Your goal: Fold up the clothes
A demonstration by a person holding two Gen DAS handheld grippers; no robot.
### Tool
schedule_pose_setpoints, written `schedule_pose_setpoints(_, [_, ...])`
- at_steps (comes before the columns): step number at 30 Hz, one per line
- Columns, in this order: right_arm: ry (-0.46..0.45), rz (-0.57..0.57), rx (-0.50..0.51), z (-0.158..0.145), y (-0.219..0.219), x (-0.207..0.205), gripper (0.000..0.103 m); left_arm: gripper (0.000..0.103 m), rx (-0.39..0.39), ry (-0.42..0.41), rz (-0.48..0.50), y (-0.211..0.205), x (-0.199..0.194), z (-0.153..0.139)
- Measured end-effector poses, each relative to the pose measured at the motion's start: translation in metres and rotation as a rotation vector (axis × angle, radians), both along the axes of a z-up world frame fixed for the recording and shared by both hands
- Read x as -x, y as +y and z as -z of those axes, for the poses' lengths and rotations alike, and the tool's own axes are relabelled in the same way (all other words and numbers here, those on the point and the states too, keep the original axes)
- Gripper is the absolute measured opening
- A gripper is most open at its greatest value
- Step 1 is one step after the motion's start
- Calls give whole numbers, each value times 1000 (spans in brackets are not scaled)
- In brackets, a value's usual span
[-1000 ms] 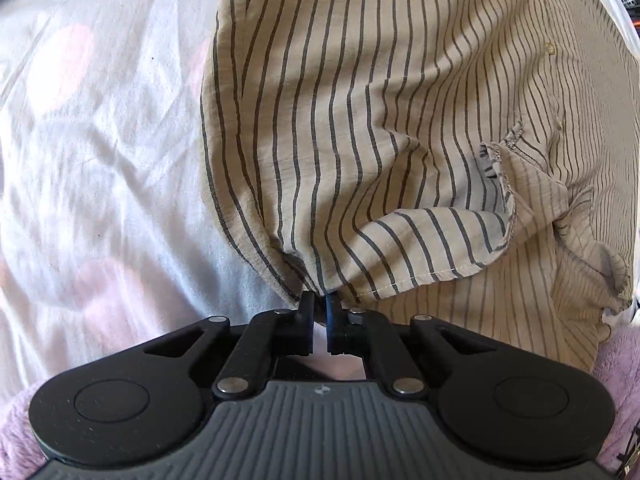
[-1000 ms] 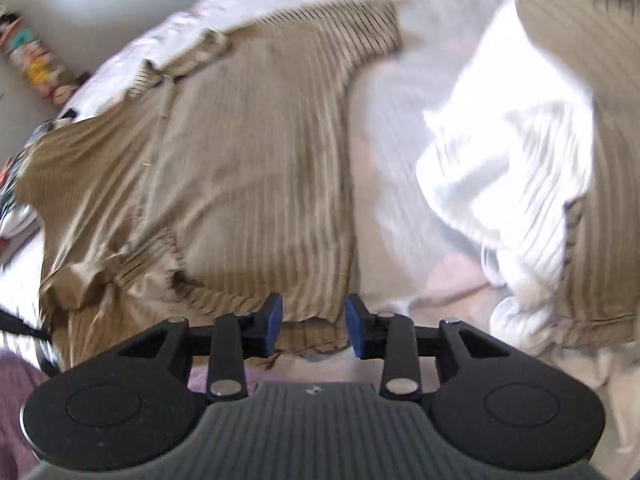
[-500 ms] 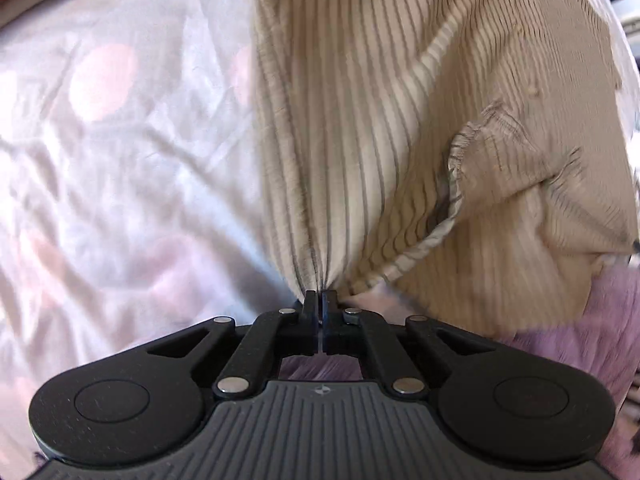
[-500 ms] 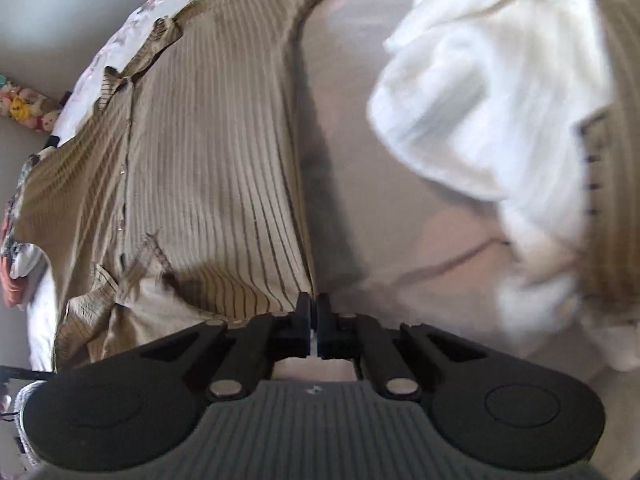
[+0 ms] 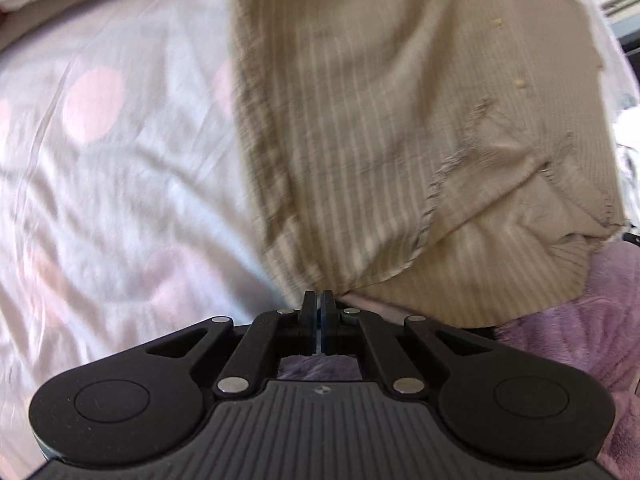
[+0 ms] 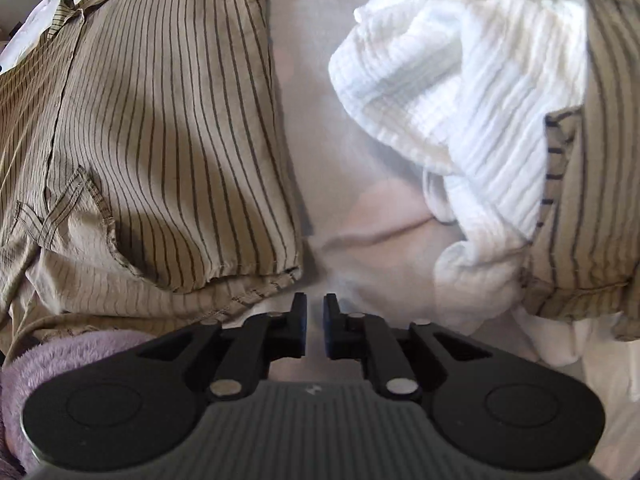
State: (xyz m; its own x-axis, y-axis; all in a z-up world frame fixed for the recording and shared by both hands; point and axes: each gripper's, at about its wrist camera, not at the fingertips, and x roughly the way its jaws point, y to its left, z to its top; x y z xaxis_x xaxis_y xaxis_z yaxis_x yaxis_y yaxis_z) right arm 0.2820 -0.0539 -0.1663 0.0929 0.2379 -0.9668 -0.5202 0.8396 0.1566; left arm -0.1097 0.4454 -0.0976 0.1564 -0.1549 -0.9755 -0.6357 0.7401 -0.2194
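A tan shirt with thin dark stripes (image 5: 400, 120) lies spread on the bed. My left gripper (image 5: 318, 300) is shut on the shirt's lower hem corner, and the cloth rises in a pulled ridge to its tips. In the right wrist view the same shirt (image 6: 160, 120) fills the left side, with its other hem corner (image 6: 280, 276) lying on the sheet. My right gripper (image 6: 315, 300) hangs just right of that corner. Its jaws are opening, a narrow gap shows between them, and nothing is in it.
The bed sheet (image 5: 100, 160) is pale with pink dots. A white ribbed garment (image 6: 460, 80) lies crumpled at the right, partly over another striped garment (image 6: 600, 160). Purple fleece (image 6: 60, 360) borders the near edge of the bed.
My left gripper has lifted with the hem corner, pulling the cloth up into a ridge. My right gripper came in low by the other corner, shut, then parted slightly.
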Motion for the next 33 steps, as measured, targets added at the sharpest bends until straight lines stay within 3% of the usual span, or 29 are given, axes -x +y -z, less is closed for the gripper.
schedule_pose_setpoints(3, [-19,-13,-81,-23,2,4,14,8,-30,-78,41,-15,-22,-6])
schedule_pose_setpoints(6, [-33,-81,-142,-41,27,12,28,18,-56,-154,94,-30,-48,-6])
schedule_pose_setpoints(13, [-14,-257,-206,-47,119,40,30,44,-75,-238,148,-53,-100,20])
schedule_pose_setpoints(20, [-9,-390,-198,-21,192,44,30,44,-109,-272,139,-50,-135,42])
schedule_pose_setpoints(24, [-50,-496,-174,-8,225,45,42,44,-160,-301,182,-53,-159,49])
schedule_pose_setpoints(30, [-126,-646,-133,11,259,49,41,44,-215,-290,272,-65,-190,75])
schedule_pose_setpoints(32, [-115,-660,-125,18,261,48,39,42,-234,-284,306,-70,-194,82])
schedule_pose_setpoints(33, [-108,-666,-122,22,262,47,31,34,-249,-293,320,-73,-195,83])
